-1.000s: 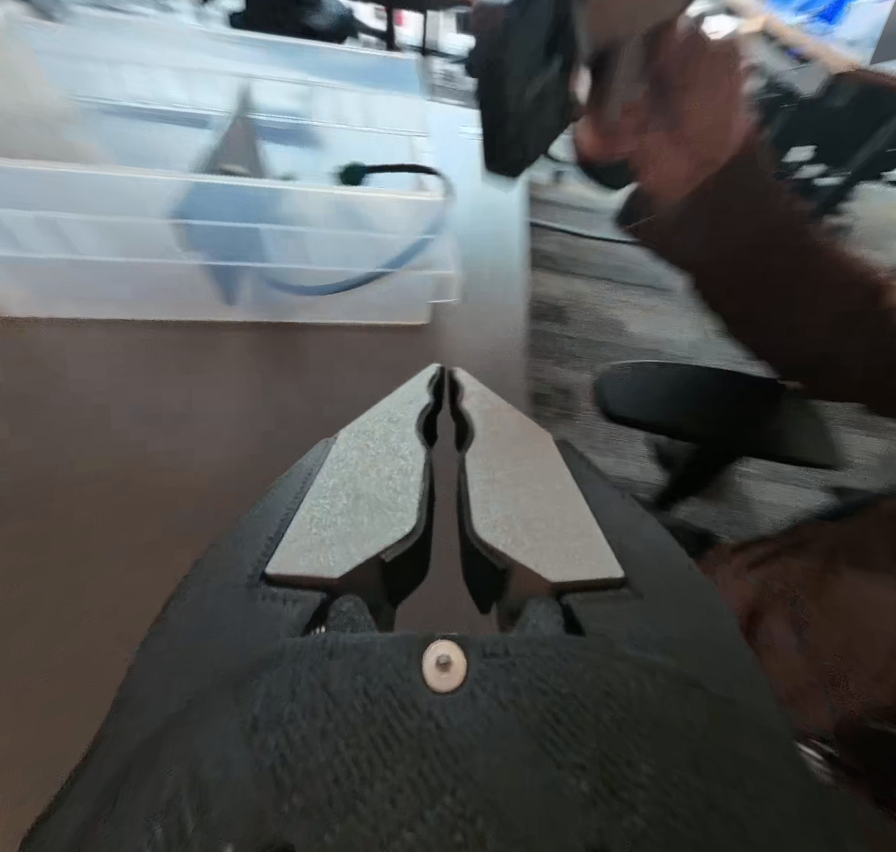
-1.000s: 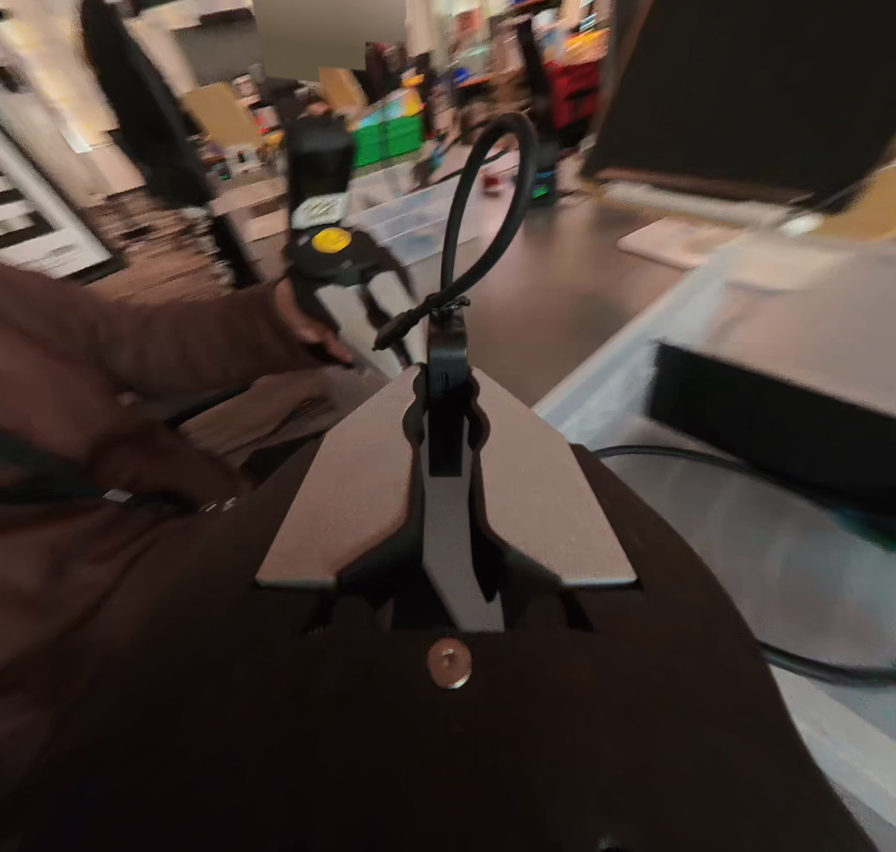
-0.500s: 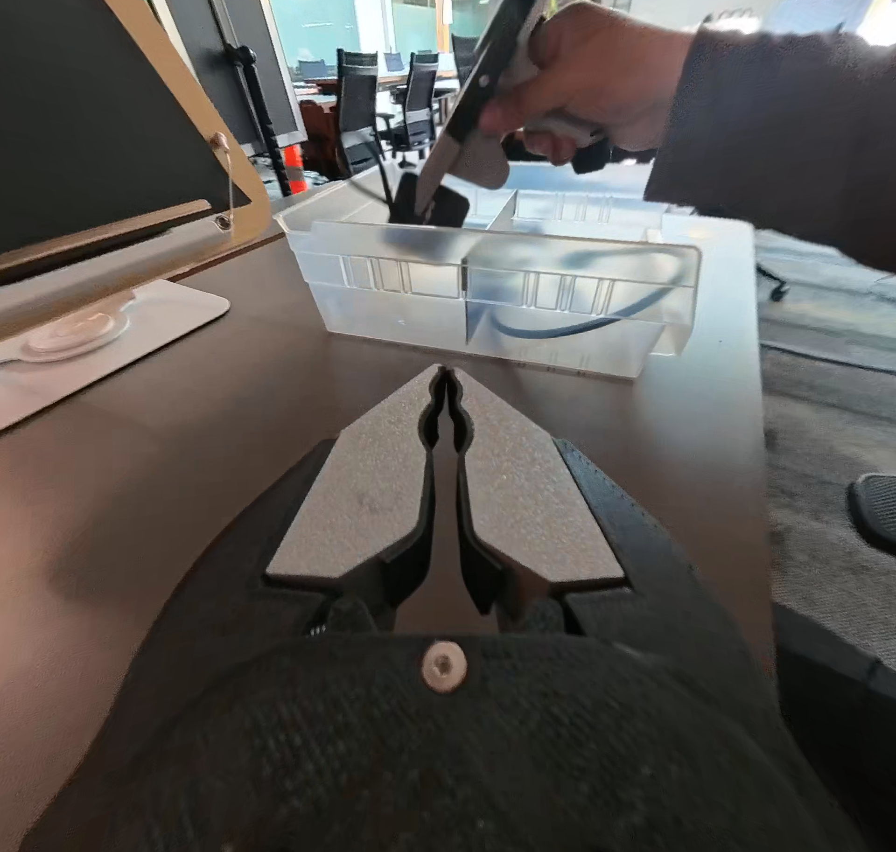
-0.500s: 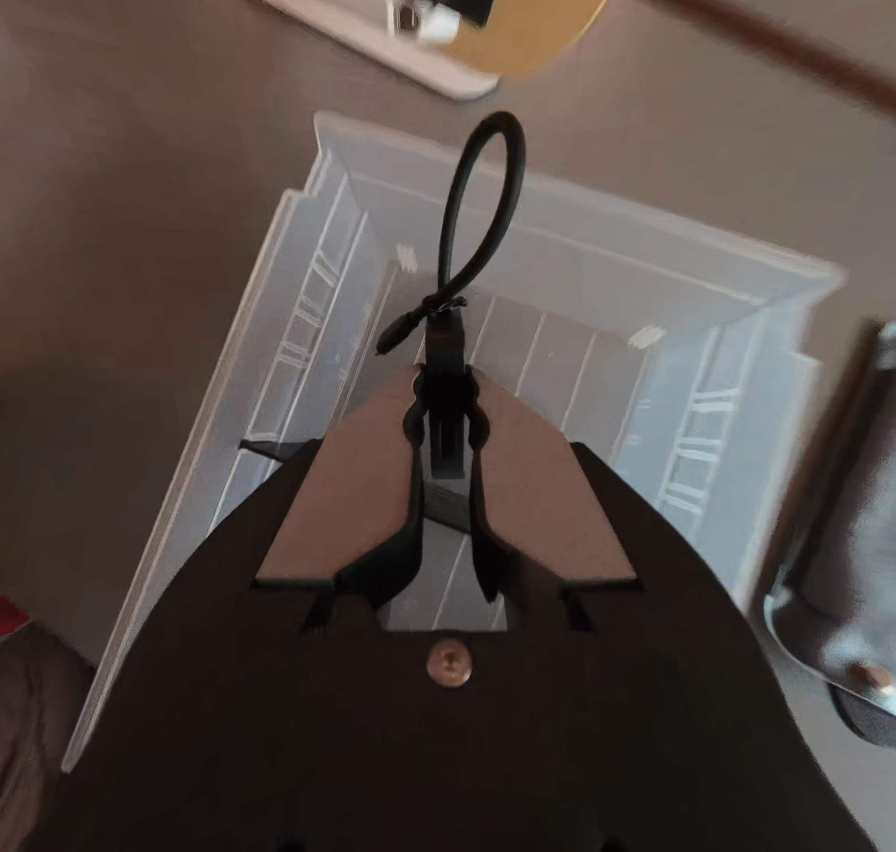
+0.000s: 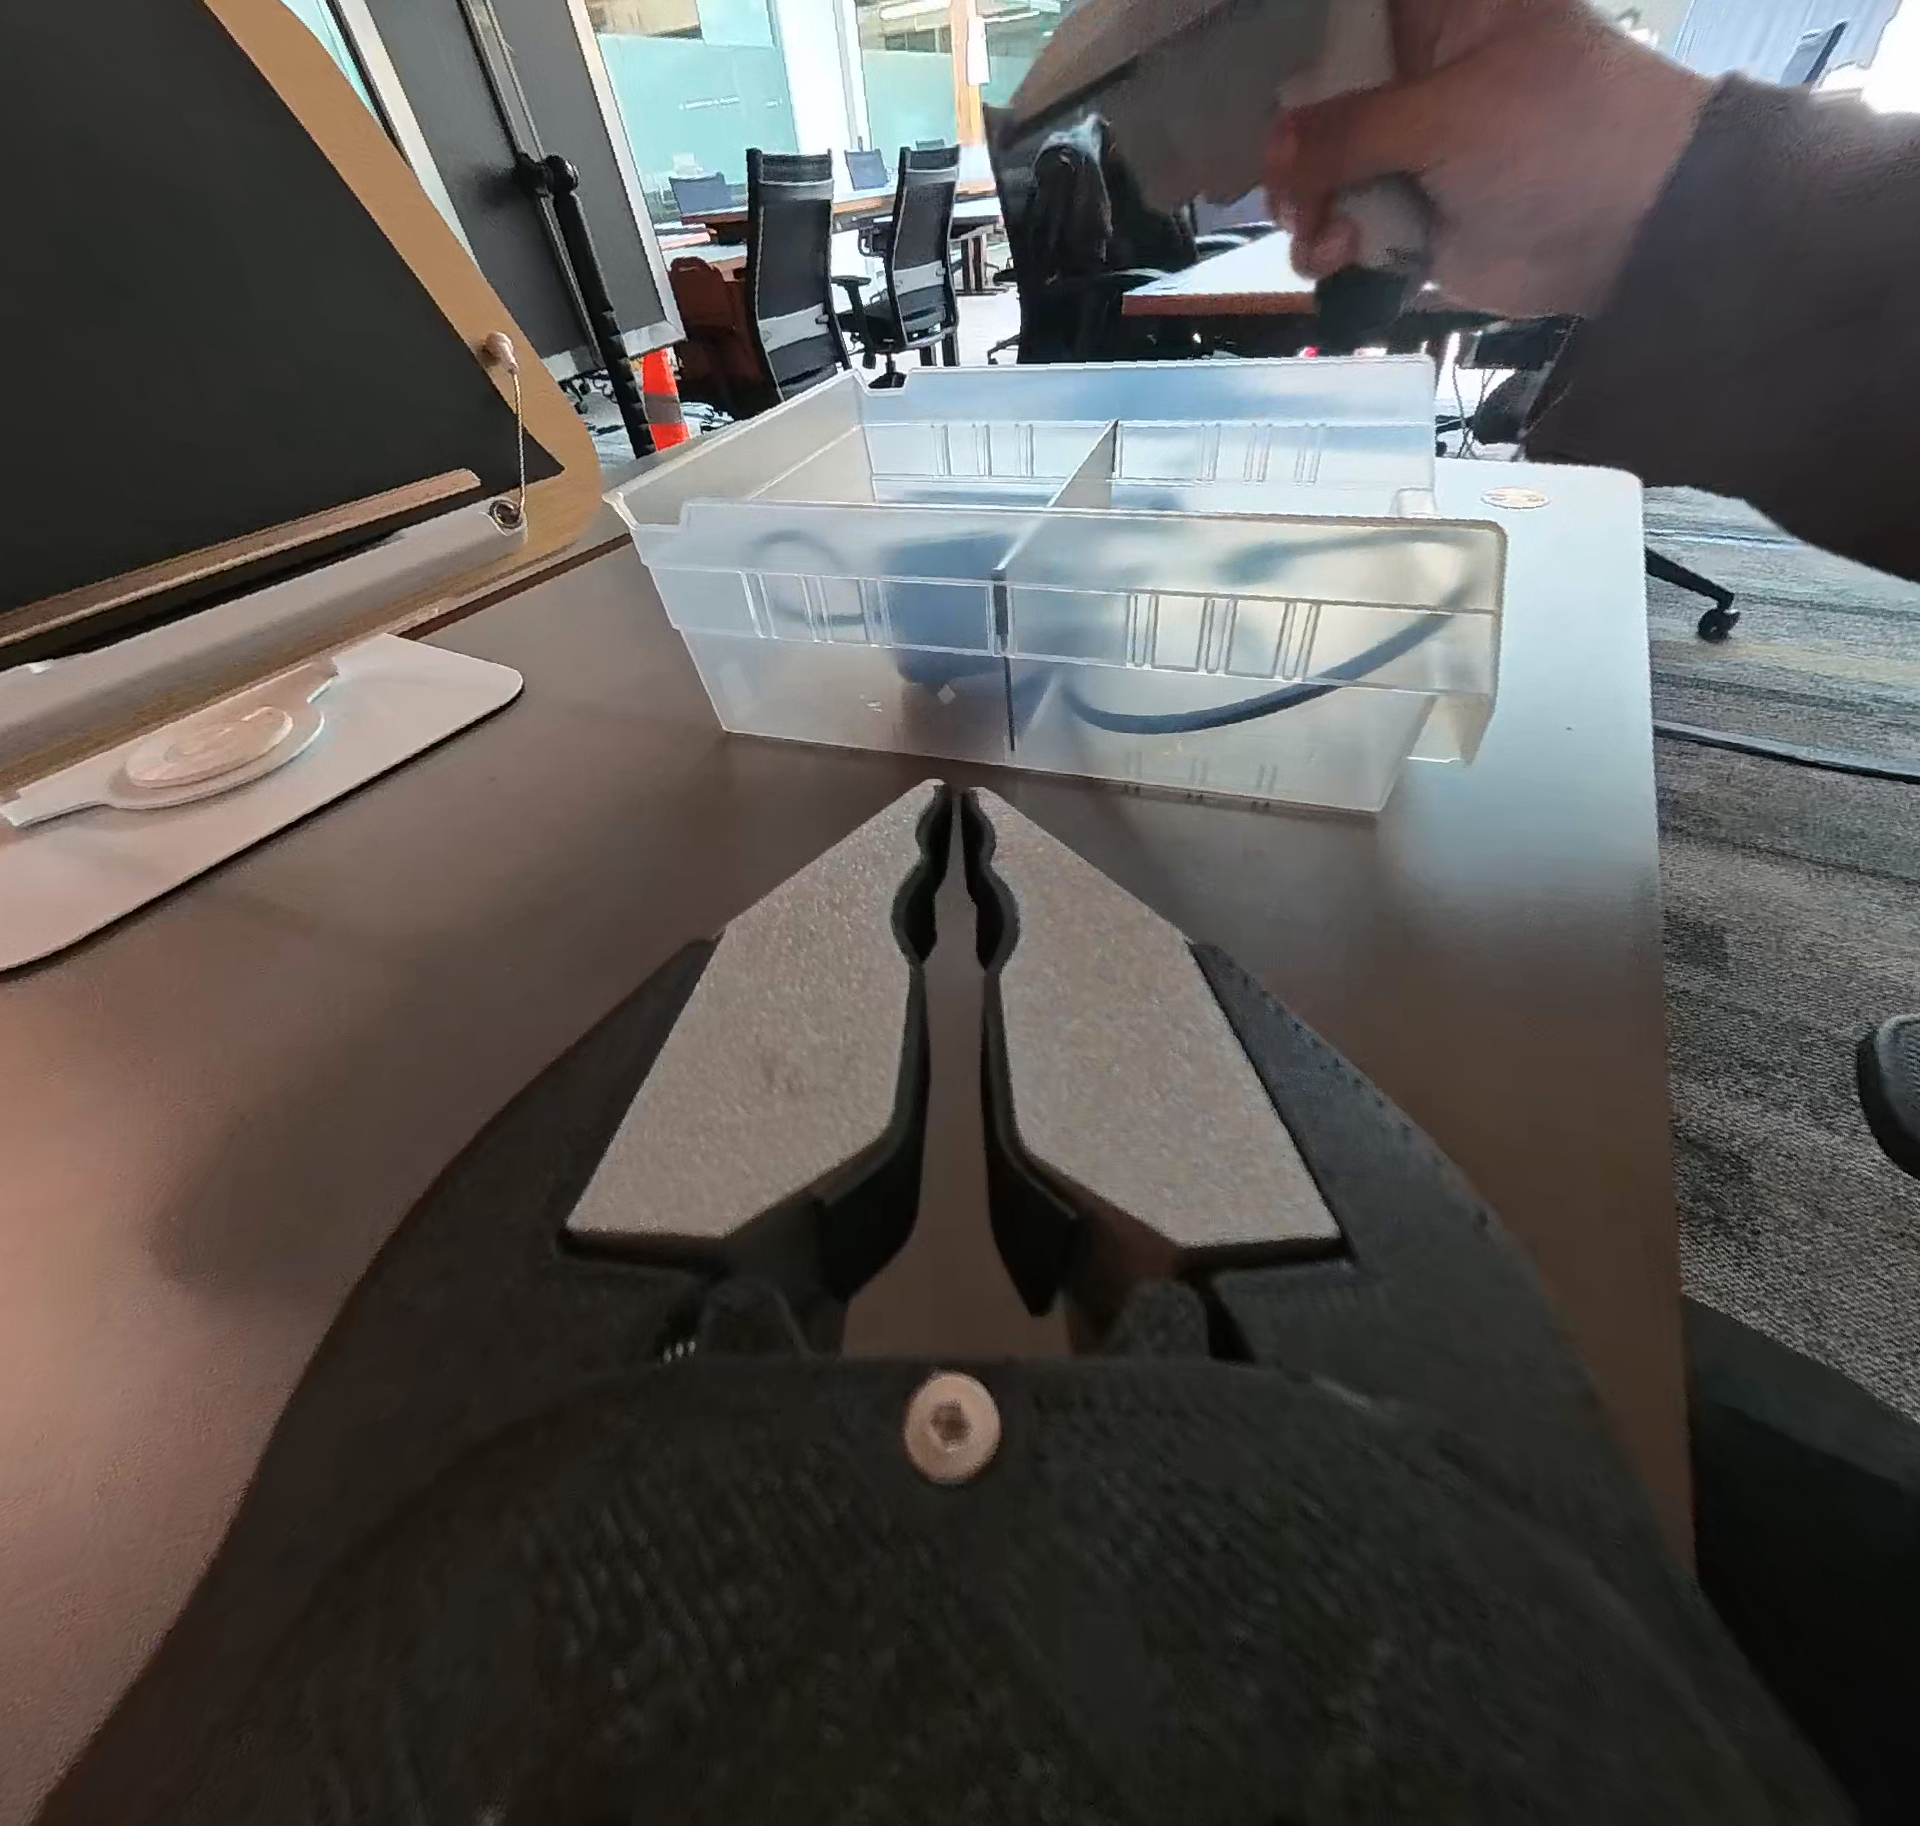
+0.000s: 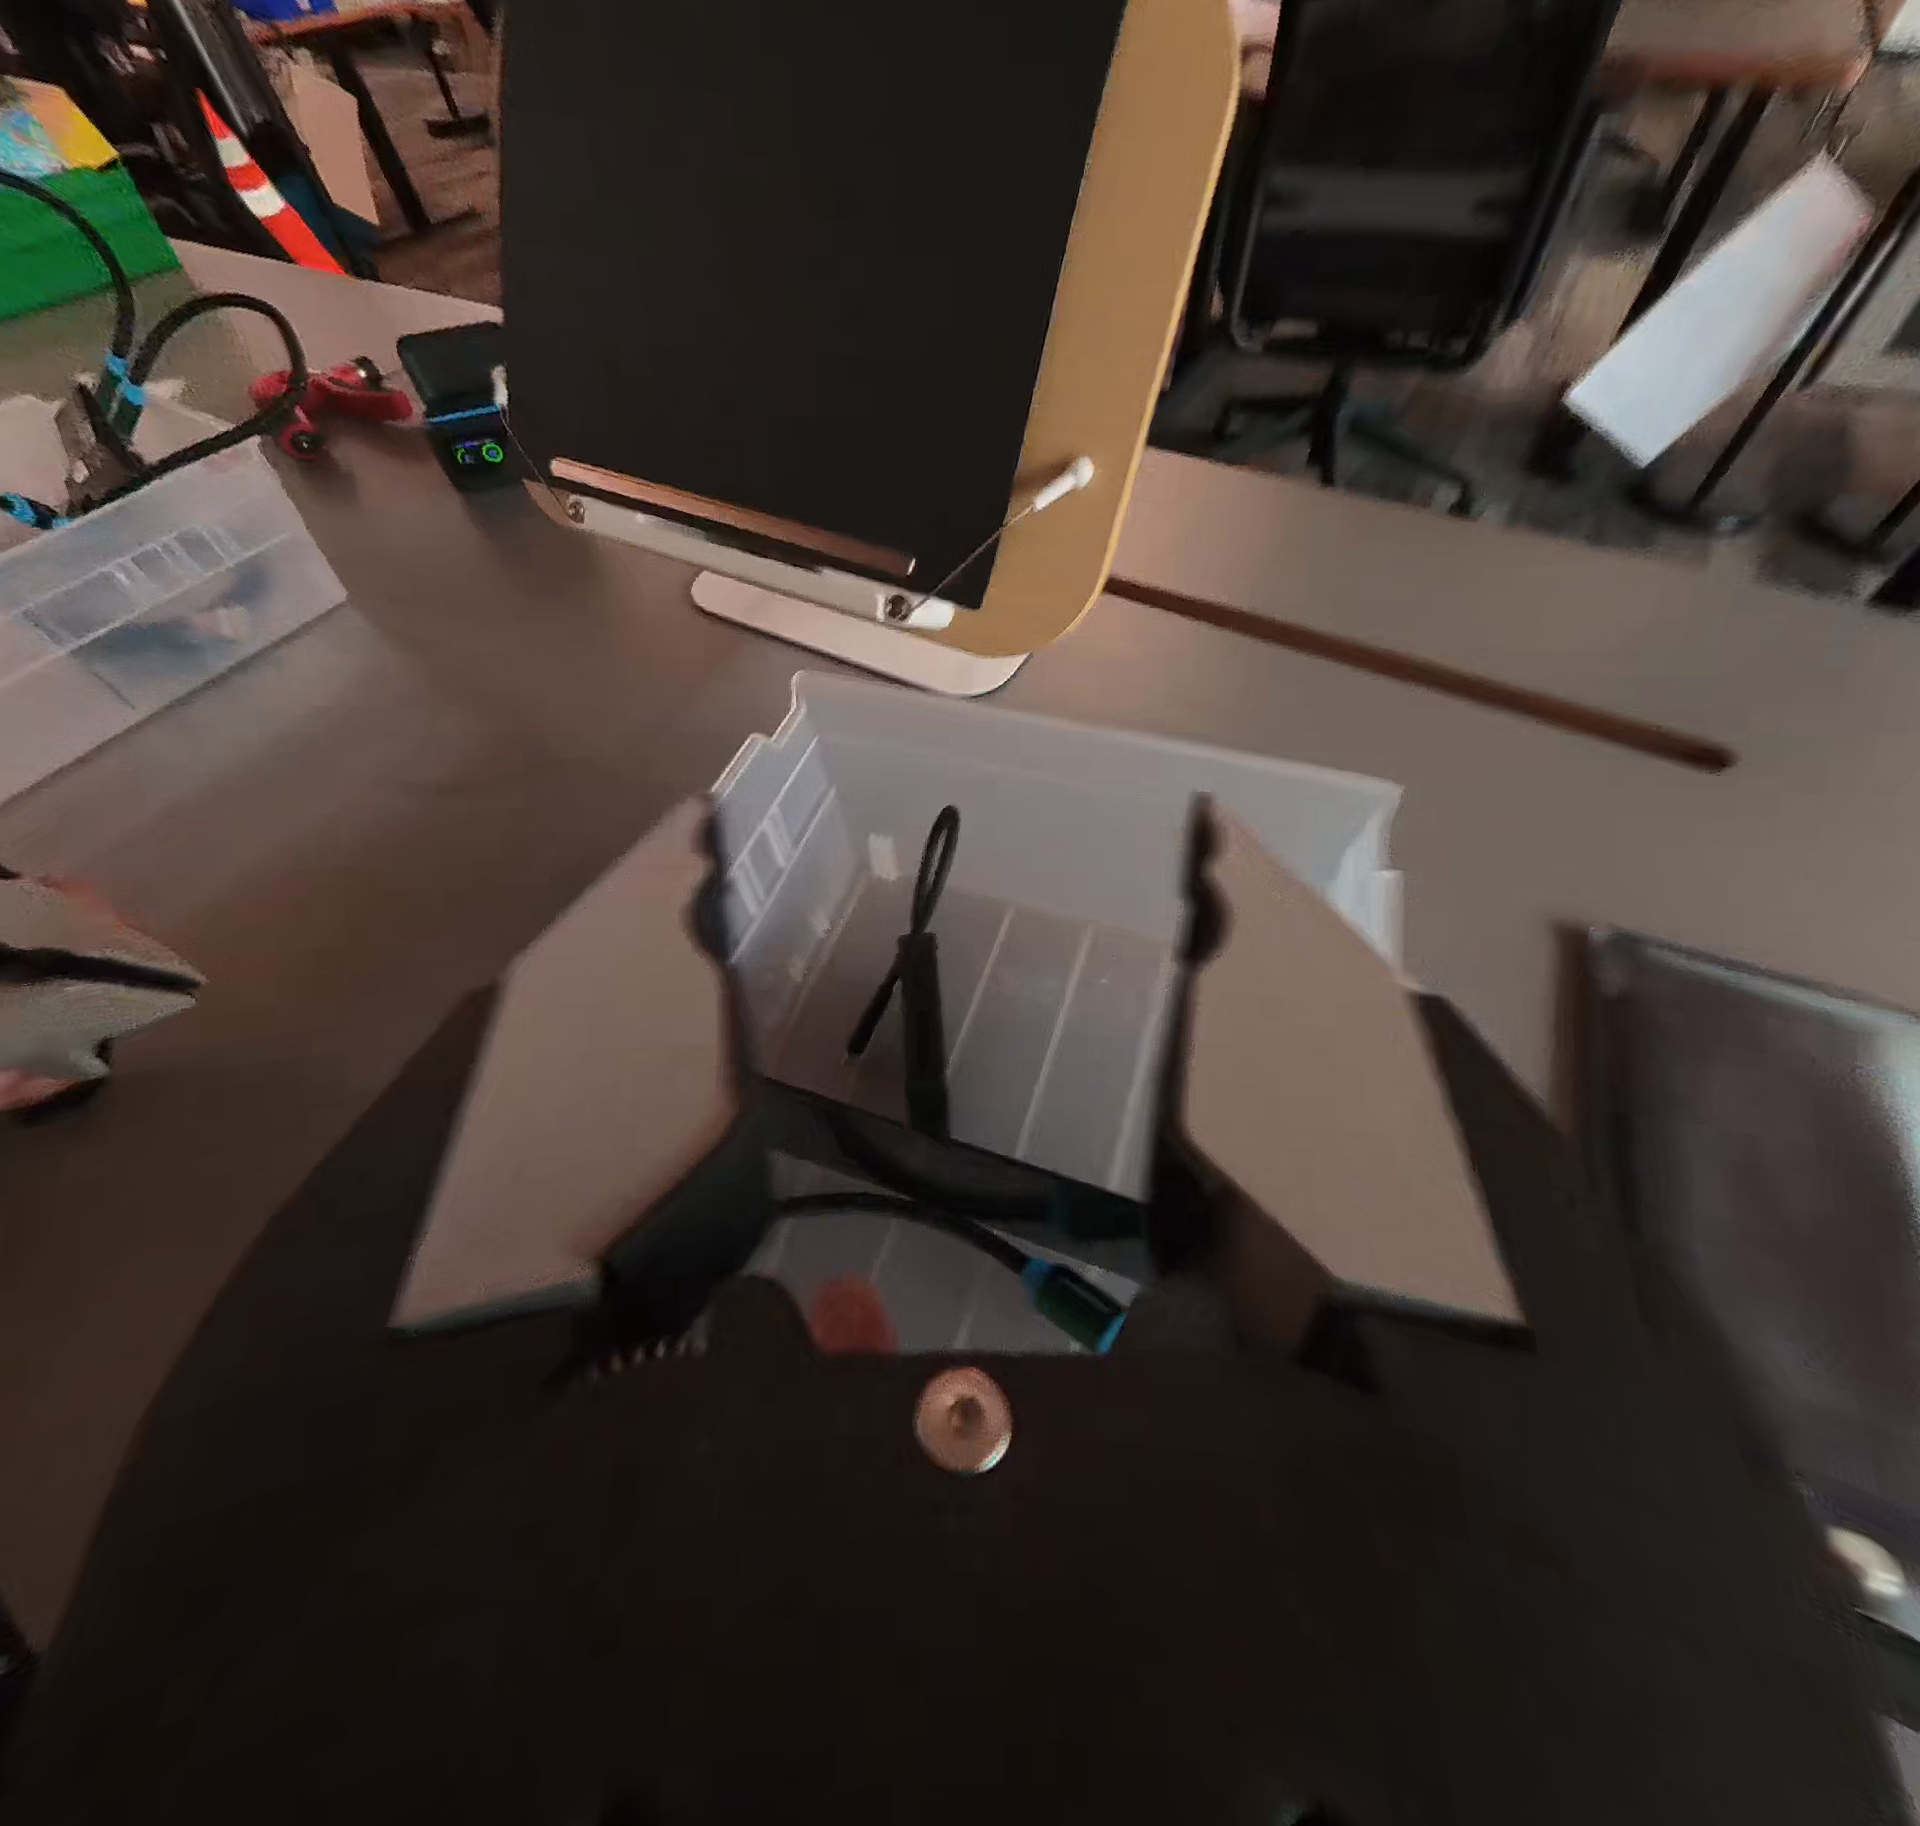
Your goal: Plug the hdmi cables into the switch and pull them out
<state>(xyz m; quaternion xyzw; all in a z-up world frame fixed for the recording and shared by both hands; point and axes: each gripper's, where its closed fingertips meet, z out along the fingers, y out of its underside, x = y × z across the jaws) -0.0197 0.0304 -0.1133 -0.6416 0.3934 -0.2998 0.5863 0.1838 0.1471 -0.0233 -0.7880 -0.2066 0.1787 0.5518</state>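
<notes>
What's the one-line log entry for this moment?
left gripper: shut, empty | right gripper: open above clear bin | small black cable: in bin

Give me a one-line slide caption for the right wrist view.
Right gripper open above a clear bin, a small black cable lying inside.

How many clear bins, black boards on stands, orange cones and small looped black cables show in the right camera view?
clear bins: 2
black board on a stand: 1
orange cone: 1
small looped black cable: 1
Total: 5
</notes>
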